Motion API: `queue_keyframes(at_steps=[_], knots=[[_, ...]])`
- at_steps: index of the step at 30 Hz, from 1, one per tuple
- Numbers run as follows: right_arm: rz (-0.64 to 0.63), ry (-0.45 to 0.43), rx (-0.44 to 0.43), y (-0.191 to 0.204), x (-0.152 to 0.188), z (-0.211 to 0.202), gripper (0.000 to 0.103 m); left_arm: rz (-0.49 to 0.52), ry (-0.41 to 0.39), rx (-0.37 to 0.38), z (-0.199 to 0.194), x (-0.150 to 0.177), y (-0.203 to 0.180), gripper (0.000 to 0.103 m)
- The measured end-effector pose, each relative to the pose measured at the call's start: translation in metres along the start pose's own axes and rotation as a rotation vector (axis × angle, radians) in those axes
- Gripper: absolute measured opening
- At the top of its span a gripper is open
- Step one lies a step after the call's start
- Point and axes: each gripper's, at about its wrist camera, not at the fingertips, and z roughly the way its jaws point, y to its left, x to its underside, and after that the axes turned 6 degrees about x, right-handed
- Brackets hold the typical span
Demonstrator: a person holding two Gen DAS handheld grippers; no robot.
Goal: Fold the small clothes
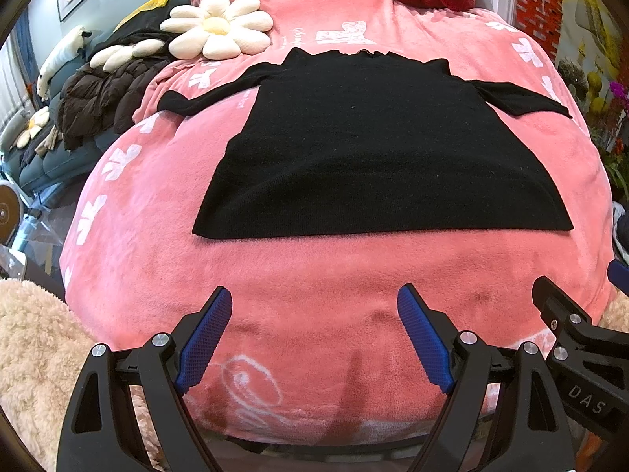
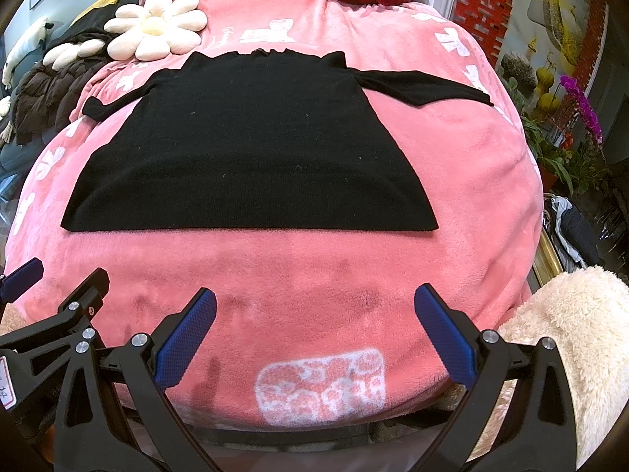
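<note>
Left wrist view: the left gripper has its jaws spread wide with nothing between them, hovering over the pink blanket, and the black sweater lies flat further ahead, sleeves out to both sides. Right wrist view is pretty much the same deal: right gripper wide apart and empty, the sweater spread flat ahead on the blanket, a flower cushion past its collar.
</note>
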Motion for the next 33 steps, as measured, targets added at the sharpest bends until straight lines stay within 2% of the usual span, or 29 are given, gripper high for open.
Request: queue_keyframes(at_steps=[4,8,12,16,17,19,20,21,25,29,31,32,33], knots=[[0.071,0.020,-0.026,-0.024,-0.019,0.006,0.098,-0.083,-0.009,0.048,-0.005,-0.004,0.015,0.084],[0.157,-0.004,0.004,-0.073,-0.064,0.022,0.098,-0.178,-0.002,0.104,-0.002,-0.017,0.036,0.084],[0.235,-0.033,0.072,-0.144,-0.130,0.060,0.098,-0.308,0.000,0.170,0.005,-0.034,0.062,0.084],[0.402,-0.028,0.097,-0.228,-0.196,0.120,0.098,-0.388,-0.003,0.180,0.014,-0.053,0.077,0.084],[0.426,-0.027,0.097,-0.240,-0.206,0.130,0.098,-0.396,0.001,0.174,0.018,-0.058,0.080,0.084],[0.470,-0.013,0.088,-0.270,-0.235,0.166,0.089,-0.391,0.011,0.153,0.025,-0.068,0.081,0.084],[0.487,0.003,0.081,-0.281,-0.246,0.184,0.076,-0.379,0.018,0.142,0.029,-0.073,0.080,0.084],[0.509,0.029,0.074,-0.294,-0.259,0.206,0.072,-0.364,0.026,0.126,0.034,-0.078,0.080,0.084],[0.643,0.069,0.059,-0.326,-0.285,0.275,0.071,-0.324,0.061,0.108,0.056,-0.094,0.076,0.084],[0.746,0.139,0.064,-0.342,-0.289,0.328,0.071,-0.340,0.081,0.128,0.077,-0.110,0.078,0.084],[0.767,0.111,0.090,-0.344,-0.291,0.339,0.070,-0.347,0.086,0.134,0.087,-0.117,0.079,0.084],[0.763,0.089,0.094,-0.344,-0.294,0.341,0.054,-0.347,0.084,0.138,0.091,-0.121,0.080,0.084],[0.758,0.071,0.069,-0.343,-0.300,0.342,0.015,-0.347,0.083,0.138,0.093,-0.123,0.080,0.084]])
